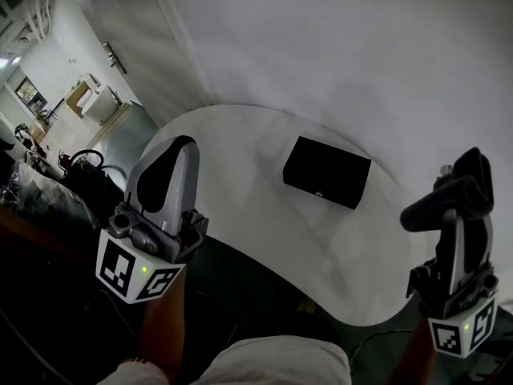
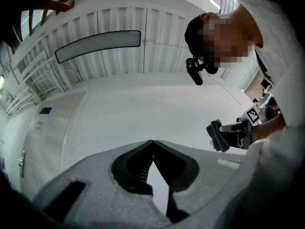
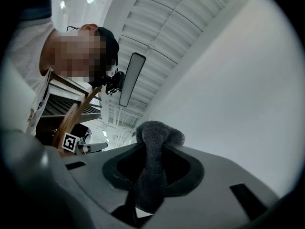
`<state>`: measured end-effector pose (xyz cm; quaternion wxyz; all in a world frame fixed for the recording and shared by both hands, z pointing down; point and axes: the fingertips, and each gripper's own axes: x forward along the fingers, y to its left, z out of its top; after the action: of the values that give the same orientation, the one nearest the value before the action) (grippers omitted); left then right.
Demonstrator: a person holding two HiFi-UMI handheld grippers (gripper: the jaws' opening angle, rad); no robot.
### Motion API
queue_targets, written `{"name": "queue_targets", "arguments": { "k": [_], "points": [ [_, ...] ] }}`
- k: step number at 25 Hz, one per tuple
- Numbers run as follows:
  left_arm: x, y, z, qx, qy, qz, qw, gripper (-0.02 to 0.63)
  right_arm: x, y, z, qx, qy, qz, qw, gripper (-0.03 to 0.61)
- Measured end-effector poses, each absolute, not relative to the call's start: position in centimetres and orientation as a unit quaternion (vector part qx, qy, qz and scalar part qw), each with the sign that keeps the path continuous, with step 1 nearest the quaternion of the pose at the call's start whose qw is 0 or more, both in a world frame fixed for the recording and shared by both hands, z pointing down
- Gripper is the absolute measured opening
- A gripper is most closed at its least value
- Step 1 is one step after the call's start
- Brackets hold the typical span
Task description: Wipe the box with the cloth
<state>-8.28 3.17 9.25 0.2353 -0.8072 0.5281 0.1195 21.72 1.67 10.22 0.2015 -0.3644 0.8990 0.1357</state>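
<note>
Black box [image 1: 327, 172] flat on the white table [image 1: 240, 159], right of the middle, clear of every edge, set askew. Left gripper [image 2: 152, 141] over the table's near left edge, jaws clenched tip to tip on nothing, tilted upward. Right gripper [image 3: 153, 148] beyond the near right edge, tilted upward too, clamped on a dark grey cloth [image 1: 443, 201] bunched above the tips. Both grippers well apart from the box.
</note>
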Motion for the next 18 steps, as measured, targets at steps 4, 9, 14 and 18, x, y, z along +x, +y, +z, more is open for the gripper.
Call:
{"name": "queue_targets", "arguments": {
  "k": [4,9,14,18],
  "points": [
    [-7.7,3.0,9.5,-0.807,0.530,0.112,0.237,0.014,22.0,1.6,10.7,-0.366,0.900,0.142,0.190,0.098],
    [-6.0,-3.1,9.8,-0.811,0.528,0.098,0.232,0.014,22.5,-4.7,10.7,-0.366,0.903,0.138,0.178,0.098],
    [-5.2,-4.5,10.1,-0.816,0.519,0.096,0.234,0.014,22.0,-4.8,10.4,-0.363,0.905,0.149,0.167,0.098],
    [-4.7,-5.5,10.3,-0.823,0.509,0.096,0.235,0.014,22.0,-4.9,10.3,-0.368,0.902,0.154,0.164,0.098]
  ]
}}
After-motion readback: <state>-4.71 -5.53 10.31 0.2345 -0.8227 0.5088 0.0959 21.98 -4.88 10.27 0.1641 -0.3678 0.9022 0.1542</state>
